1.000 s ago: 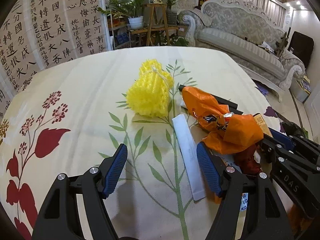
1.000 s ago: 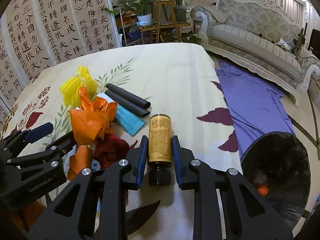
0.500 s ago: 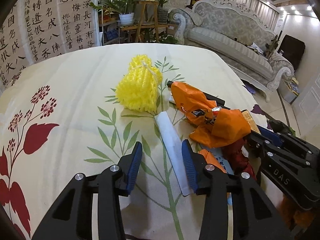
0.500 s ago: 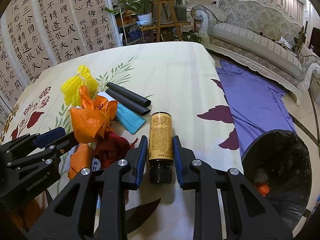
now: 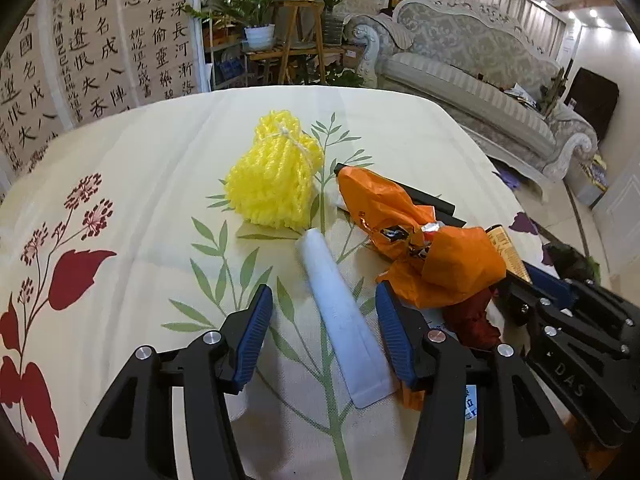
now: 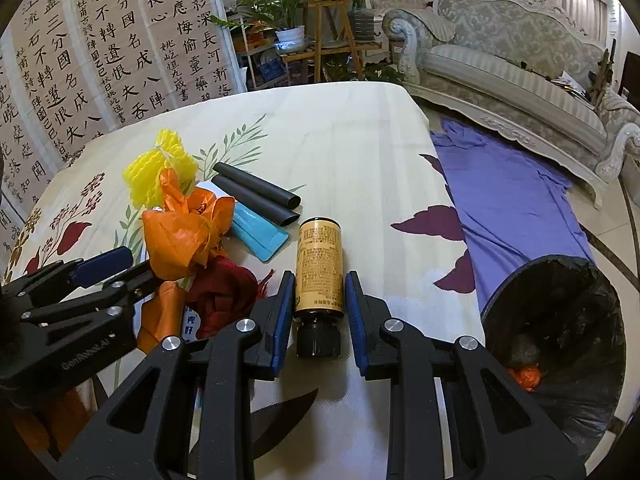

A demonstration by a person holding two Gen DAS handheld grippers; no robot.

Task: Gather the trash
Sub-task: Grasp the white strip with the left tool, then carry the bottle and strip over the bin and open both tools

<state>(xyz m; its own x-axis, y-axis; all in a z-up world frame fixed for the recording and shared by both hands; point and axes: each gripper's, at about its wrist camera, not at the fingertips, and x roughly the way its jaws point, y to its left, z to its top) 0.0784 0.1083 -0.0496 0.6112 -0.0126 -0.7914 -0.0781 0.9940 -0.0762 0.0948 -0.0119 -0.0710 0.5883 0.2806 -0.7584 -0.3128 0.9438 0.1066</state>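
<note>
Two grippers over trash on a flowered tablecloth.
Left wrist: the left gripper [image 5: 324,338], jaws just reopened, straddles a white tube [image 5: 340,320] untouched; "DAS" marks the right gripper [image 5: 576,344].
Right wrist: narrow pads flank a bottle [image 6: 319,280], contact unclear; label unreadable; bin [image 6: 560,344] at right.

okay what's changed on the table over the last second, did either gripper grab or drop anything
The left gripper slid over so the white wrapper now lies between its fingers; its jaws narrowed, then have just been opening again, and no pad presses on the wrapper. Nothing was grabbed or dropped. The right gripper stays closed around the brown bottle lying on the tablecloth. The rest of the trash hasn't moved.
</note>
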